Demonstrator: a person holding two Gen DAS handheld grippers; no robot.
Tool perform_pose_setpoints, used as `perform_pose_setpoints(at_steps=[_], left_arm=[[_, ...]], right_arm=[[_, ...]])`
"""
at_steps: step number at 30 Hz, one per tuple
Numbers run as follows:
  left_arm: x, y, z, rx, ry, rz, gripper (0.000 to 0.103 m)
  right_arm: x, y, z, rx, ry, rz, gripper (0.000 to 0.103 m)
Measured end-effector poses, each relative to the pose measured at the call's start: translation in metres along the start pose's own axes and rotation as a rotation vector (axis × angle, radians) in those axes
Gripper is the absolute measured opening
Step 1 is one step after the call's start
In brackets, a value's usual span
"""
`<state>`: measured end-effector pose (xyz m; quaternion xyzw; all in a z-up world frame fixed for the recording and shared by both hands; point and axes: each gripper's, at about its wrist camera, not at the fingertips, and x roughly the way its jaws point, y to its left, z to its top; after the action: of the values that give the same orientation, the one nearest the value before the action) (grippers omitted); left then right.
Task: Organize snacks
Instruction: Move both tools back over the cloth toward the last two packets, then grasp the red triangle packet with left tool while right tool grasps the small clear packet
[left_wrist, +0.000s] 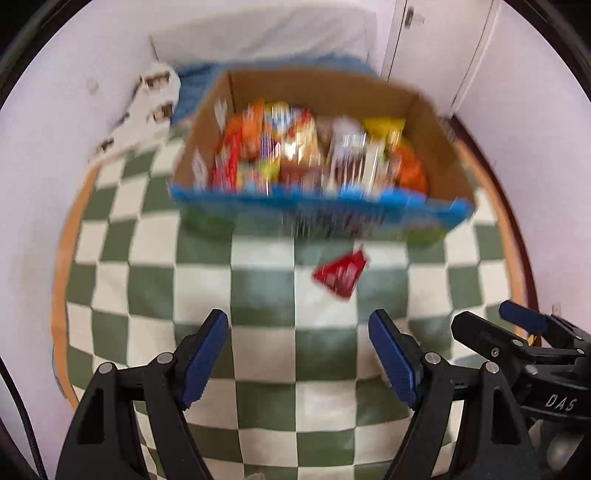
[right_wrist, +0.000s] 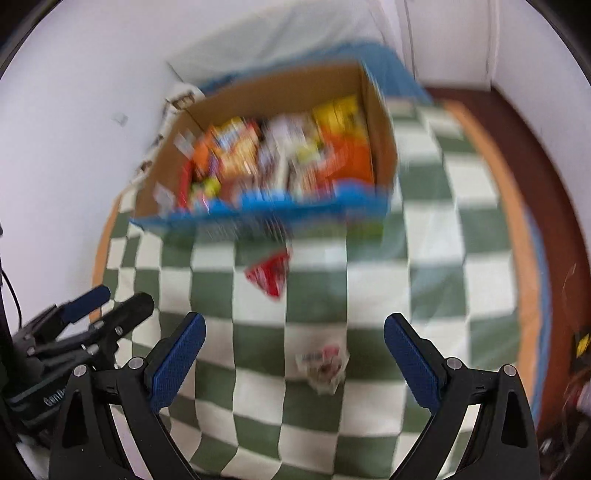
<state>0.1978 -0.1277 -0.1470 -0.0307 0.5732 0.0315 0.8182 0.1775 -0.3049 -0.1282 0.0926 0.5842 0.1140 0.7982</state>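
Observation:
An open cardboard box (left_wrist: 439, 147) (right_wrist: 382, 147) with a blue front holds several colourful snack packets and stands at the far side of a green-and-white checked cloth (left_wrist: 207, 284) (right_wrist: 424, 295). A red snack packet (left_wrist: 341, 273) (right_wrist: 269, 275) lies on the cloth in front of the box. A small white packet (right_wrist: 325, 365) lies closer, between the right gripper's fingers in that view. My left gripper (left_wrist: 297, 354) is open and empty above the cloth. My right gripper (right_wrist: 293, 358) is open and empty. Both views are blurred.
The cloth covers a round table with an orange rim (left_wrist: 59, 258) (right_wrist: 517, 221). A white object with holes (left_wrist: 147, 99) leans at the wall left of the box. A white cloth and blue fabric lie behind the box. The other gripper shows at each view's edge (left_wrist: 524, 343) (right_wrist: 85, 321).

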Motion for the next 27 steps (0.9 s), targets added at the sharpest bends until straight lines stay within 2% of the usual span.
perform_pose_setpoints(at_steps=[5,8,14,19,21,24,27], left_arm=[[0.053,-0.004,-0.018,0.023,0.098,0.047,0.077],[0.072,-0.005,-0.024,0.040,0.131,0.063,0.077],[0.094,-0.005,-0.023,0.085,0.149,0.124,0.078],[0.101,-0.011,-0.014,0.150,0.130,0.168,0.077],[0.102,-0.017,-0.010,0.179,0.112,0.161,0.078],[0.106,-0.031,-0.003,0.252,0.080,0.192,0.078],[0.111,-0.049,0.003,0.348,0.049,0.222,0.078]], right_arm=[[0.061,-0.031,-0.027,0.135,0.133,0.051,0.099],[0.088,-0.043,-0.039,0.187,0.171,0.053,0.099],[0.129,-0.050,-0.055,0.270,0.237,0.086,0.099],[0.149,-0.046,-0.063,0.278,0.256,0.050,0.098],[0.154,-0.045,-0.066,0.283,0.255,0.032,0.083],[0.157,-0.044,-0.069,0.264,0.237,-0.021,0.065],[0.152,-0.046,-0.070,0.251,0.210,-0.031,0.065]])
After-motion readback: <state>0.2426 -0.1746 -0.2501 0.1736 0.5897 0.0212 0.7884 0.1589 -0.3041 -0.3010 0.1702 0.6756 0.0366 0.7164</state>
